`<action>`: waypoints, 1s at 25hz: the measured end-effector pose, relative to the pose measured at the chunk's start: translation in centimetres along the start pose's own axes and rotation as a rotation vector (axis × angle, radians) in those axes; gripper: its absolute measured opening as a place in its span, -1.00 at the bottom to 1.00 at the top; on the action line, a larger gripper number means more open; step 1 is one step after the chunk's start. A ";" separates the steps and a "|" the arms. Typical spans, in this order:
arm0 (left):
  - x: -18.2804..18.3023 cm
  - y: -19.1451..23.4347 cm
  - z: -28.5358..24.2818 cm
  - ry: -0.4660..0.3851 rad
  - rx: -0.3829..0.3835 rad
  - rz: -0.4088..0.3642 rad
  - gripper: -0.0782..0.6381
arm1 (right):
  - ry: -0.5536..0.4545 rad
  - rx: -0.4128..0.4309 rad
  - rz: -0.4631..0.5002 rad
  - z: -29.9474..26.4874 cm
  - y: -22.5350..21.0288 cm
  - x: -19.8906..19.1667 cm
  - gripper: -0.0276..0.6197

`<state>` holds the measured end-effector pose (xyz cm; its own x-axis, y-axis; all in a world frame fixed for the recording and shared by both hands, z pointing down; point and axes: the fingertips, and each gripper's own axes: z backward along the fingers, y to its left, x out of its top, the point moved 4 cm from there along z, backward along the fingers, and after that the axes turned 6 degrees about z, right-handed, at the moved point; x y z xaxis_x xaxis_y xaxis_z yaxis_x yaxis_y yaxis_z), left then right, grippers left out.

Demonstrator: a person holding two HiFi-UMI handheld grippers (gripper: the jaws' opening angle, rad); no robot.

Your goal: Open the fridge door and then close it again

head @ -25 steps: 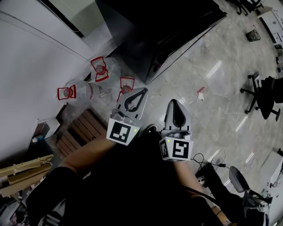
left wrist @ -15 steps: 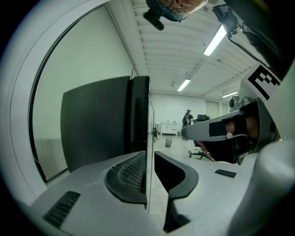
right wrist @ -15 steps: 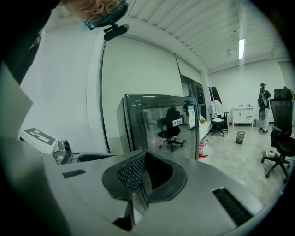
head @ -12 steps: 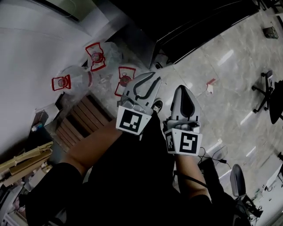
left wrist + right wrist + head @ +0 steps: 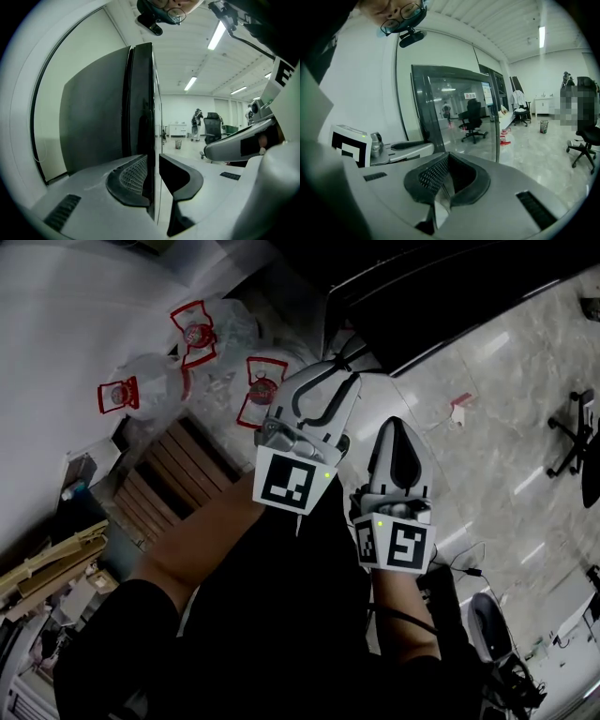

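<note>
Head view: left claw (image 5: 319, 395) is reaching, jaws apart, at the black fridge (image 5: 441, 296) just ahead. Right claw (image 5: 398, 442) is hanging just beside it, on its right.
Left gripper view: door edge (image 5: 143, 103) is standing between the parted jaws, not clamped.
Right gripper view: jaws are pressing together, holding nothing. Fridge is standing ahead-left.

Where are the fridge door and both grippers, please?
fridge door (image 5: 142, 93), left gripper view, its black side edge.
left gripper (image 5: 336, 379), head view, between its fingertips.
right gripper (image 5: 396, 426), head view, between its fingertips.
</note>
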<state>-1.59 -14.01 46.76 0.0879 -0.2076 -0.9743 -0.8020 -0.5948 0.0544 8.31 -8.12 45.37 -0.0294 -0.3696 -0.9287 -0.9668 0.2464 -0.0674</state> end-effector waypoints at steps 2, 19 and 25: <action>-0.2 0.1 -0.3 -0.005 0.006 -0.014 -0.56 | -0.002 -0.005 -0.011 -0.1 -0.3 -0.5 -0.87; -0.2 -1.3 0.2 0.029 0.014 0.076 -0.68 | -0.008 -0.064 -0.044 1.1 -3.1 -1.7 -0.87; -0.6 -8.3 0.6 0.042 -0.026 0.089 -0.69 | -0.026 -0.099 -0.005 2.5 -4.2 -1.1 -0.87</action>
<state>4.63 -8.53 46.78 0.0421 -0.2919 -0.9555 -0.7924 -0.5923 0.1460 13.07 -6.48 45.76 -0.0190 -0.3467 -0.9378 -0.9873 0.1544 -0.0371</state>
